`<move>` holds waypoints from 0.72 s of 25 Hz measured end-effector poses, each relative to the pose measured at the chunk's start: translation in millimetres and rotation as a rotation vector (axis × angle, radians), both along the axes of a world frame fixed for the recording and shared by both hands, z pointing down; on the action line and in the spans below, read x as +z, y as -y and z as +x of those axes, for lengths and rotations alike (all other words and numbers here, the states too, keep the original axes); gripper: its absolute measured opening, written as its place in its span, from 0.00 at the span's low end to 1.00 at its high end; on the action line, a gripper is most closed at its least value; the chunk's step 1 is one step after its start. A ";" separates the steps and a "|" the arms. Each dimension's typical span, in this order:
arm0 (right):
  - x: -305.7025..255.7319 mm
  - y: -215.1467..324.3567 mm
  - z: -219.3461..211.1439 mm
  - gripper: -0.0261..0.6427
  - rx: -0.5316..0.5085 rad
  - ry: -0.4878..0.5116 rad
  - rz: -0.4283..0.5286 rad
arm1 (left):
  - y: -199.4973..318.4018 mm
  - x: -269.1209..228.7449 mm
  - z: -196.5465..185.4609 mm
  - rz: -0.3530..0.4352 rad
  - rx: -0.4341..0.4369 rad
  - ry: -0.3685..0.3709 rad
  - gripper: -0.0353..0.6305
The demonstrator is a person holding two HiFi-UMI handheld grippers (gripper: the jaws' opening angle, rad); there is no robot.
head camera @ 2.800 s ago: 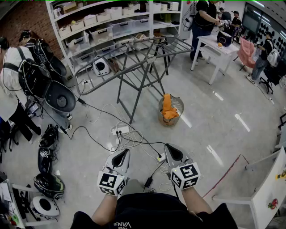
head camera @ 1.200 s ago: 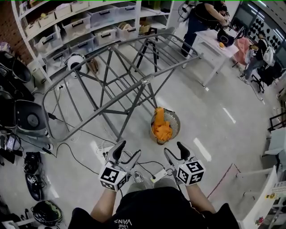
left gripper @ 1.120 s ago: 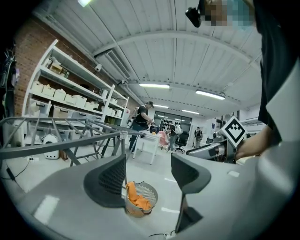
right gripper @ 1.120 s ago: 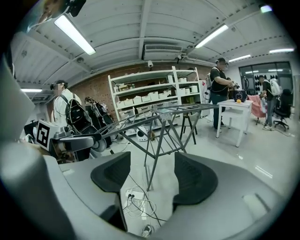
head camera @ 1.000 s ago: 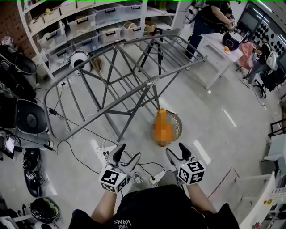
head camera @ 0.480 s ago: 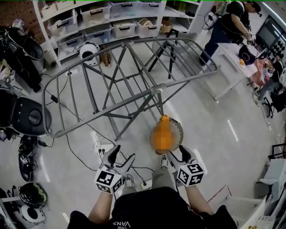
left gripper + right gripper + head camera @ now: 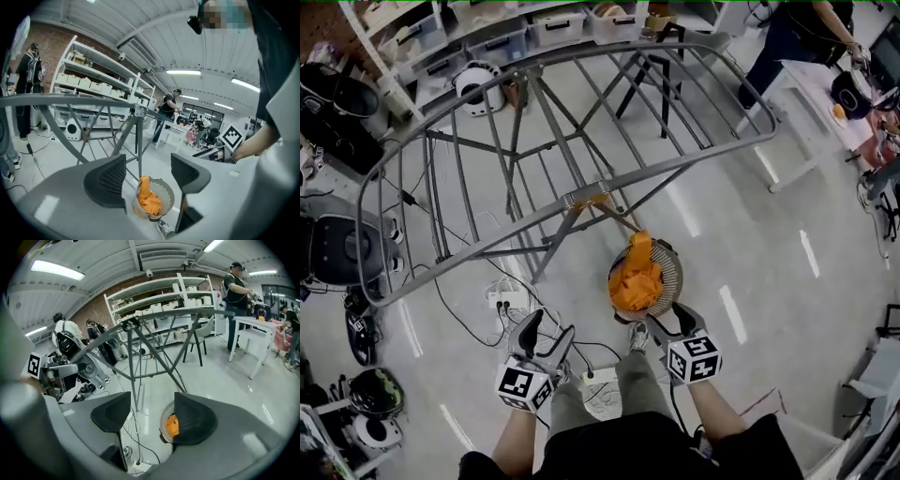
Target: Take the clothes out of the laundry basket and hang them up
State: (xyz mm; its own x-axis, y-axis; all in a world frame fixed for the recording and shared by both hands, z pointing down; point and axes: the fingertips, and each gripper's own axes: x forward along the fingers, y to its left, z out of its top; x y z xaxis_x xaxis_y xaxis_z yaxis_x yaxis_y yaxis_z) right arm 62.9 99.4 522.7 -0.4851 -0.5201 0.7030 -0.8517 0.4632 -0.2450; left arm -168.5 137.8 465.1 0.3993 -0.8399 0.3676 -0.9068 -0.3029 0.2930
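Holding both grippers low in the lower middle of the head view, I see the laundry basket (image 7: 676, 269) on the floor just above the right gripper (image 7: 667, 321). It stands upright with its round mouth open to the camera. The orange clothes (image 7: 635, 279) lie heaped inside it. One long fold rises over the far rim, its long axis running from the heap toward the top of the frame, at the drying rack (image 7: 675, 167).

My bare forearms come in side by side from the bottom edge. Each gripper points forward, away from my body, with its marker cube facing up at the camera. The left gripper (image 7: 547, 329) sits lower left of the basket and leans a little to the right. Its jaws stand wide apart with nothing between them, and its own view frames the basket through the gap. The right gripper's jaws are also wide and empty, and in its view the right-hand jaw covers part of the basket. A shoe (image 7: 637, 336) shows between the two grippers, just below the basket.

The cloth is bright orange and crumpled, and it fills most of the basket, whose wall is pale and slotted.

Higher up, cables and a white power strip (image 7: 504, 300) lie on the glossy floor under the grey rack, which spans most of the frame. Beyond it, shelves with bins (image 7: 499, 45) run along the top edge. A white table (image 7: 811, 89) stands at the upper right with a person (image 7: 787, 33) beside it.
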 end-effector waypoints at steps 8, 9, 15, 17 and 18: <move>164.4 26.4 48.8 0.46 0.083 -0.082 -0.141 | 40.7 109.5 50.8 -0.102 0.099 0.014 0.47; 185.2 27.6 50.9 0.46 0.094 -0.088 -0.157 | 45.8 123.3 54.5 -0.110 0.110 0.016 0.47; 303.0 31.3 56.6 0.45 0.138 -0.132 -0.236 | 72.3 197.4 72.7 -0.145 0.208 0.044 0.47; 337.8 41.3 65.5 0.45 0.126 -0.155 -0.245 | 81.9 219.7 83.6 -0.144 0.219 0.038 0.47; 353.9 46.2 69.5 0.45 0.118 -0.165 -0.249 | 85.5 230.1 88.4 -0.144 0.224 0.034 0.47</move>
